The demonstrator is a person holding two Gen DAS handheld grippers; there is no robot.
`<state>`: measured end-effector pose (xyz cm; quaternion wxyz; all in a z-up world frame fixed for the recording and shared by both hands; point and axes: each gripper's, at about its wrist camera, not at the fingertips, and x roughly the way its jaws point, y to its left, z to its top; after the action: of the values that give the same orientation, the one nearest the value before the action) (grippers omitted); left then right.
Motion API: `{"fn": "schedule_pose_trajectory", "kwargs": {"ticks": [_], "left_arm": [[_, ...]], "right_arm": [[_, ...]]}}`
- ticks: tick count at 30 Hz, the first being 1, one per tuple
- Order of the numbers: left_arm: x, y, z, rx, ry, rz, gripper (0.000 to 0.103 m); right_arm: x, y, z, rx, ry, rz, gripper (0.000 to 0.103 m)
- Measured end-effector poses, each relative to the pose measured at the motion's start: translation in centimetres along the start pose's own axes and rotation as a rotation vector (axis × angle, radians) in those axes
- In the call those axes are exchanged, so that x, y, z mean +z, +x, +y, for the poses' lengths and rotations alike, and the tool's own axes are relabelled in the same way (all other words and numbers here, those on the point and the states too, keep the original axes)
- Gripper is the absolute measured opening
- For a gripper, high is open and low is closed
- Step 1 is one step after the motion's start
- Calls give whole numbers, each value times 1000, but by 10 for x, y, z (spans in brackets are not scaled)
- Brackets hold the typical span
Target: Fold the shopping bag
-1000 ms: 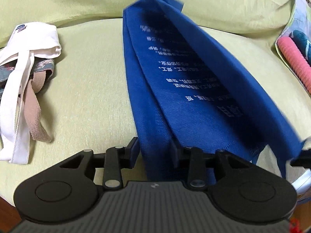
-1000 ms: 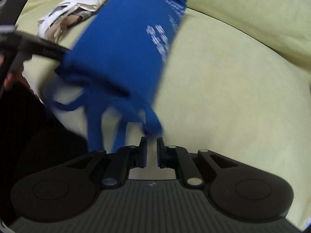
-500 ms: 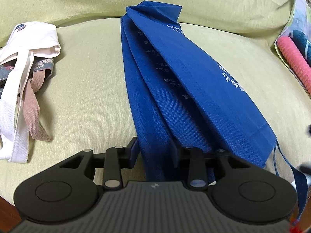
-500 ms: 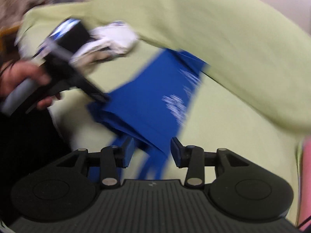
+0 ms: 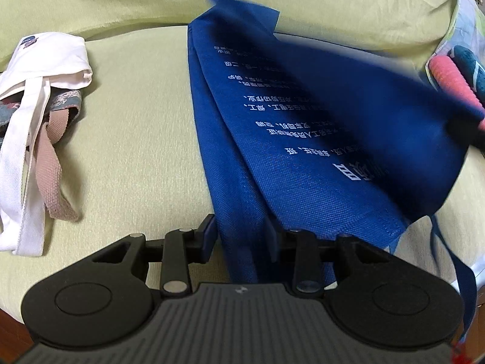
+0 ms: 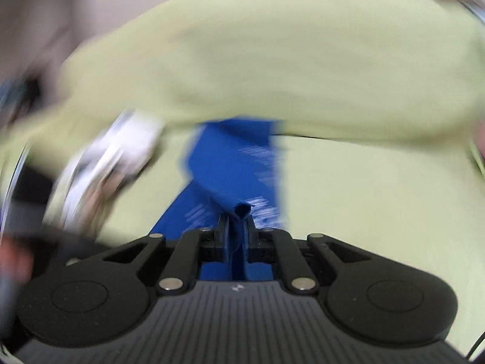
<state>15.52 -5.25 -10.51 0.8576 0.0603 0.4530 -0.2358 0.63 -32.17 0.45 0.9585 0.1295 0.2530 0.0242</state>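
A blue shopping bag [image 5: 303, 151] with white print lies lengthwise on a pale green seat cushion [image 5: 136, 121]. My left gripper [image 5: 239, 233] rests on the bag's near end. Its jaws stand apart, one strip of the bag runs between them, and more cloth passes under the right finger. The bag's upper flap is lifted toward the right, blurred, where a dark blur of my right gripper [image 5: 463, 127] shows. In the right wrist view my right gripper [image 6: 238, 221] is closing, its pads pinching a small fold of the blue bag [image 6: 230, 157].
A white cloth bag [image 5: 51, 57] with white and tan straps lies at the cushion's left. A pink ribbed object [image 5: 454, 75] sits at the right edge. The green backrest [image 6: 272, 60] rises behind. A person's hand [image 6: 12, 257] shows blurred at the left.
The bag's top flap lay flat half a second ago and is now raised to the right. My right gripper went from open to pinching a fold, and rose. The left gripper stayed put.
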Motion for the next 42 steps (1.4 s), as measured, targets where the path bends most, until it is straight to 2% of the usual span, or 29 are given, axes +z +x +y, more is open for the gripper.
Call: {"fn": "schedule_pose_trajectory", "kwargs": {"ticks": [2, 5, 7, 10, 13, 14, 15, 18, 22, 23, 25, 27, 31, 33, 37, 40, 42], "left_arm": [[1, -2, 1, -5, -4, 1, 40], [7, -13, 6, -29, -33, -16, 40], [14, -27, 12, -58, -68, -60, 40], [29, -45, 13, -78, -51, -136, 41], [42, -38, 3, -89, 47, -149, 46], [44, -31, -1, -84, 86, -139, 48], [45, -21, -3, -70, 124, -121, 48], [40, 8, -12, -22, 185, -52, 48], [31, 20, -18, -1, 202, -41, 48], [30, 21, -19, 0, 204, -39, 48], [30, 22, -19, 0, 207, -33, 48], [30, 24, -19, 10, 217, -29, 48], [34, 26, -9, 30, 218, -15, 51], [39, 27, 1, 32, 179, -13, 58], [52, 28, 23, 36, 86, -6, 59], [55, 27, 28, 22, 58, -3, 58], [55, 26, 31, 14, 46, 0, 58]], "right_arm": [[3, 0, -44, -96, 197, -3, 7], [-7, 14, -98, -257, 363, 83, 7], [-18, 24, -123, -330, 434, 162, 7], [-43, 38, -116, -369, 440, 184, 3], [-38, 41, -91, -417, 303, 210, 9], [-36, 39, -86, -435, 257, 207, 14], [-34, 40, -82, -448, 221, 194, 24], [-23, 25, -75, -472, 121, 121, 38], [-20, 2, -51, -461, -112, -43, 41], [-22, 0, -43, -435, -187, -74, 41], [-29, 7, -32, -395, -334, -82, 41], [-42, 30, -24, -457, -510, -57, 40], [-56, 89, -53, -501, -543, 162, 38], [-51, 83, -70, -474, -438, 148, 41], [-36, 55, -87, -426, -275, 160, 47], [-35, 19, -78, -394, -201, 77, 51], [-37, -1, -59, -350, -208, 18, 56]]}}
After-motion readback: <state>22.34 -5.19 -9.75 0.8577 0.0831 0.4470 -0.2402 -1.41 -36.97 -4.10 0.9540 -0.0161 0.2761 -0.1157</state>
